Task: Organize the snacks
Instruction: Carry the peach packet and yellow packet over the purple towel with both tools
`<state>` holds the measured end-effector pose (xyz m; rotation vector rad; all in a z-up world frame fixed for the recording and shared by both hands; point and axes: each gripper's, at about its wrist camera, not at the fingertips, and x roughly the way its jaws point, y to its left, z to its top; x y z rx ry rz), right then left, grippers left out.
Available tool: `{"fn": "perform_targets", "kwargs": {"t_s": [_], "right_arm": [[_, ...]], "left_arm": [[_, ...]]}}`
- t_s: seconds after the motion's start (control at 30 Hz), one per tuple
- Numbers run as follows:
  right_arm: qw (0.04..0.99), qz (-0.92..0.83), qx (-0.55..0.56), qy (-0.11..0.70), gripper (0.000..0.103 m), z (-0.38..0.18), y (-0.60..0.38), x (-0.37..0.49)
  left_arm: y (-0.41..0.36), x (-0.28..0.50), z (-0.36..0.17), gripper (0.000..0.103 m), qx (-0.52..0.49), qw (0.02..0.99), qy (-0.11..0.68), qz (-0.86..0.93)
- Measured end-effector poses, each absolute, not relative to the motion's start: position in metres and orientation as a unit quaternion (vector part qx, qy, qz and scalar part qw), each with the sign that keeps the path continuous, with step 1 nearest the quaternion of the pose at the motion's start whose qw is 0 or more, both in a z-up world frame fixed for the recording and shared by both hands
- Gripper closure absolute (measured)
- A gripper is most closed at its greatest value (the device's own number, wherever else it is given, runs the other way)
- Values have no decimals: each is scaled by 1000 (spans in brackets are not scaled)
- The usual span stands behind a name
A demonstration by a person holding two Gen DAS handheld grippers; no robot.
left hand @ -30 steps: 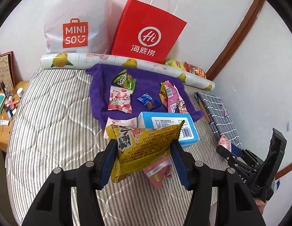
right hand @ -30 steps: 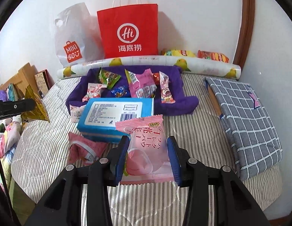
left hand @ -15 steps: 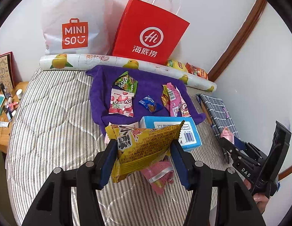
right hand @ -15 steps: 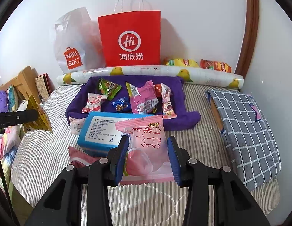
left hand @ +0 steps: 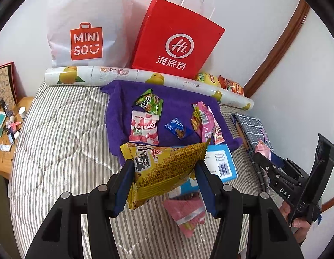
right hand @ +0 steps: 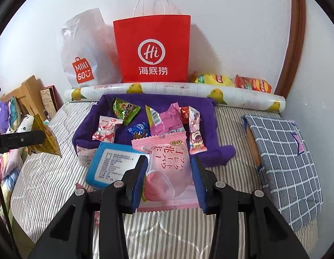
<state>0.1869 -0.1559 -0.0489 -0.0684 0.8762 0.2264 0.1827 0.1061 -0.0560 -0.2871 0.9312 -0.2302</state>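
My left gripper (left hand: 163,172) is shut on a yellow snack packet (left hand: 164,168) and holds it above the striped bed, in front of the purple cloth (left hand: 182,101). My right gripper (right hand: 169,170) is shut on a pink snack packet (right hand: 164,168) above the bed, just short of the purple cloth (right hand: 210,120). Several small snack packets lie on the cloth, among them a green one (left hand: 149,103) and a blue one (left hand: 177,128). A blue box (right hand: 108,164) lies in front of the cloth. A pink packet (left hand: 186,213) lies on the bed under my left gripper.
A red paper bag (left hand: 175,41) and a white MINISO bag (left hand: 87,28) stand against the back wall behind a rolled fruit-print sheet (left hand: 128,75). A grey checked pouch (right hand: 283,151) lies at the right. A wooden side table (left hand: 7,129) with small items stands at the left.
Both grippers have moved forward and up toward the purple cloth, each still holding its packet. The blue box and cloth now lie closer under them.
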Motion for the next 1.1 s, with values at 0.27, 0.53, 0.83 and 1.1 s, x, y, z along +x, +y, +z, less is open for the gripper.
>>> {"fn": "perform_targets", "kwargs": {"t_s": [0.27, 0.53, 0.83, 1.1], "right_arm": [[900, 112, -40, 418, 62, -46, -155, 218], [899, 110, -32, 423, 62, -51, -161, 259], [896, 114, -3, 430, 62, -65, -175, 310], [882, 117, 9, 457, 61, -99, -180, 343]], "left_arm": [[104, 211, -59, 48, -133, 877, 450, -107], [99, 240, -56, 48, -123, 881, 446, -103], [97, 271, -67, 48, -120, 877, 455, -97], [94, 299, -89, 48, -123, 867, 474, -90]]}}
